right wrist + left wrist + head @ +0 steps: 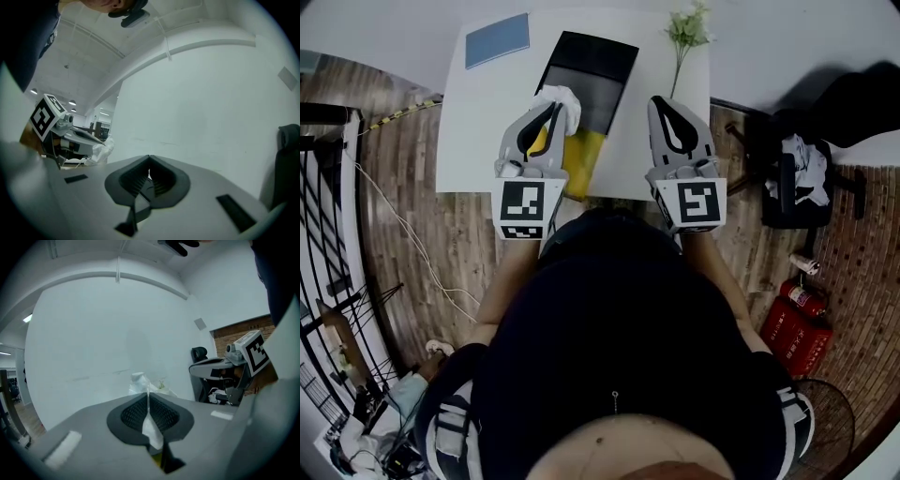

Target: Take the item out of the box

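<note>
Black box (598, 58) lies open upper centre on white table (487, 131); only its dark grey inside shows. Yellow item (581, 161) in white plastic wrap (562, 98) hangs below my left claw (553, 108), over the box's lower end; can't tell if it touches the box. Blue notebook (497, 39) upper left, flower sprig (687, 28) upper right. Off-table: chair (797, 178) at right, red fire extinguisher (797, 319) lower right. Left claw is pinched tight on the wrap. Right claw (660, 100) is closed w/ nothing in it. Both are held up over the table's lower edge, pointing toward frame top.
</note>
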Tool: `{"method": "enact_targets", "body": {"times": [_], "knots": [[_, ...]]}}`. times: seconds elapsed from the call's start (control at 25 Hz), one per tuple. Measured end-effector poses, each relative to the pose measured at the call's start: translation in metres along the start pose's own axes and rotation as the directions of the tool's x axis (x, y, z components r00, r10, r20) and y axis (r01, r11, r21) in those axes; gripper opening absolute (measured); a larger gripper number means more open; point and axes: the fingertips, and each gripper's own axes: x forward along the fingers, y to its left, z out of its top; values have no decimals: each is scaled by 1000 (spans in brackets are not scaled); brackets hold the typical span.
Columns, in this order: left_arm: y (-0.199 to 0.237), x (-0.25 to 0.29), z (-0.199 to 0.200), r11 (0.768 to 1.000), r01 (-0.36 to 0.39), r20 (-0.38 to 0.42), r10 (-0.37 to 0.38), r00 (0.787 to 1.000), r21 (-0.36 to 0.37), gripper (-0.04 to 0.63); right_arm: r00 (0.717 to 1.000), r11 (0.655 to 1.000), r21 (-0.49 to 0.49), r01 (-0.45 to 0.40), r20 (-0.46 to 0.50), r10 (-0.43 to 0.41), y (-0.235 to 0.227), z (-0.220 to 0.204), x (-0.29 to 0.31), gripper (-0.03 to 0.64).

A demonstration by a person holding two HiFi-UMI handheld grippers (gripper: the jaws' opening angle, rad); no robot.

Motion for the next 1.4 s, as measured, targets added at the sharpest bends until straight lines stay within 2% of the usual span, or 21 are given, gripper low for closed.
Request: {"method": "enact_targets", "body": {"times": [0.36, 0.6, 1.12, 1.4], "knots": [[4, -12, 44, 997, -51, 143, 57, 988, -50, 21, 998, 999, -14, 43, 45, -42, -14, 26, -15, 12], [0, -16, 68, 996, -48, 218, 64, 974, -77, 21, 994, 998, -27, 48, 104, -45, -21, 41, -25, 12], [-15, -15, 113, 994, -38, 325, 70, 943, -104, 21, 980, 992, -17, 125, 161, -120, -51, 72, -49, 12], [-35, -6, 126, 994, -22, 357, 58, 932, -103, 21, 973, 986, -17, 164, 165, -159, -71, 71, -66, 12]]}}
